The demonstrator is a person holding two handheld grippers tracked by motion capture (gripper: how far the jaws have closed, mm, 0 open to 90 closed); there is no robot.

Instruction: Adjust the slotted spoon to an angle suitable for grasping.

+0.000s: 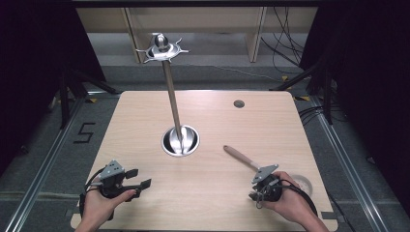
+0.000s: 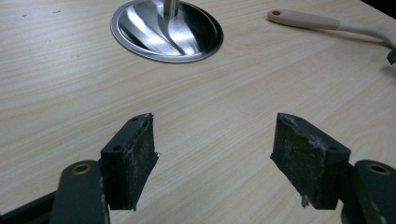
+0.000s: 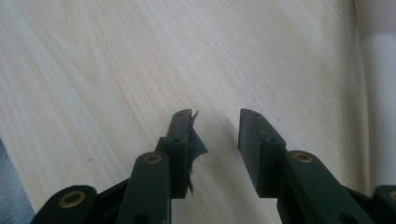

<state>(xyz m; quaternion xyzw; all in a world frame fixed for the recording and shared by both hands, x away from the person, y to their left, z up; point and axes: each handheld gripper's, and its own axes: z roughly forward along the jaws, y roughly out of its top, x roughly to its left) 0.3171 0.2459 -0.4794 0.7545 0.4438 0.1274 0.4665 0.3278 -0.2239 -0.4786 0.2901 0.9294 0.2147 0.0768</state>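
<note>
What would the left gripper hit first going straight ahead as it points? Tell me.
Probably nothing soon: the left gripper faces bare table, between the steel base and the beige-handled utensil. Depth is unclear.

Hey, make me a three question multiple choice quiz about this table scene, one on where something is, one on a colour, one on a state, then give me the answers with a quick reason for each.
1. Where does the utensil with the long handle lie on the table?
A. Inside the steel dish
B. Just ahead of the right tongs
C. Beside the left tongs

2. What colour is that handle?
A. Beige
B. Blue
C. Red

3. How do the left tongs stand?
A. Shut on the pole
B. Shut on the handle
C. Open, holding nothing

Answers:
1 B: in the high view it lies between the steel dish and the right tongs, close to the tongs.
2 A: the left gripper view shows it pale beige.
3 C: the left gripper view shows bare wood between the wide-apart jaws.
</note>
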